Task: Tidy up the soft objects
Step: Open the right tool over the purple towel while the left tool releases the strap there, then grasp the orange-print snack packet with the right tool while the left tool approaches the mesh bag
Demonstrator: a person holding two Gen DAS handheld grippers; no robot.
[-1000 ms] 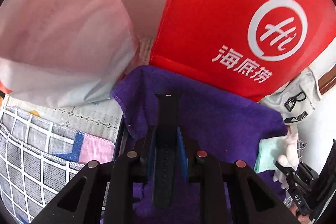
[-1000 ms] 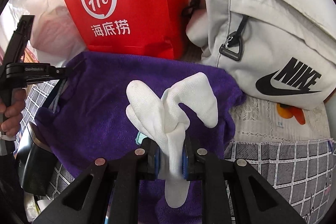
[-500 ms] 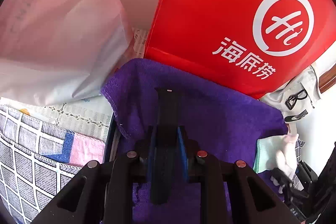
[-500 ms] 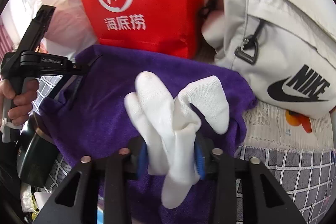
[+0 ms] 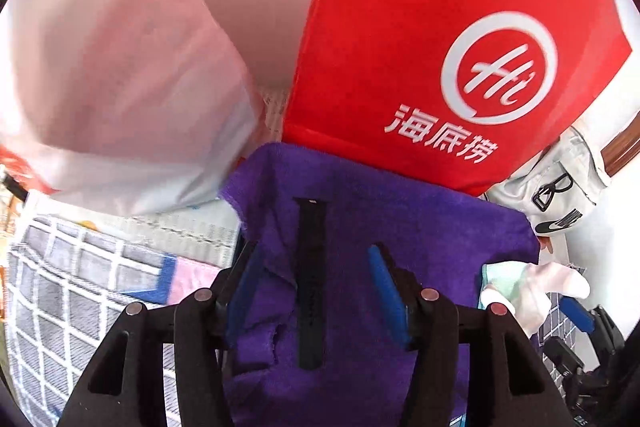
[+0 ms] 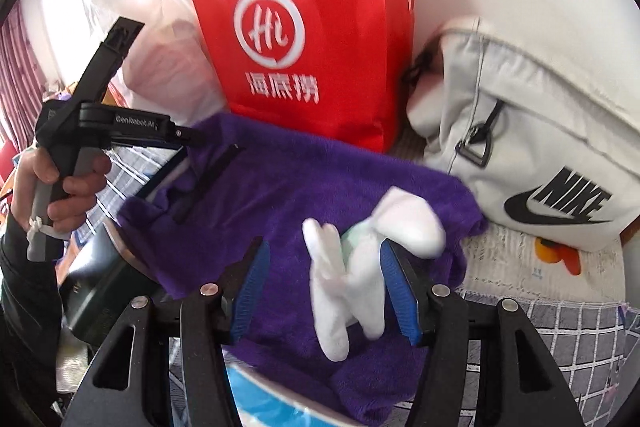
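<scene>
Both pairs of fingers have just spread: the right gripper (image 6: 325, 291) has its jaws apart around the white socks (image 6: 360, 267), which lean on its right finger at lower centre, while the left gripper (image 5: 316, 291) stands open astride the black strap (image 5: 311, 283), lengthwise up-frame on the purple towel (image 5: 420, 227).

Bright daylight, soft shadows, strong fisheye bending and dark corners, motion blur throughout
</scene>
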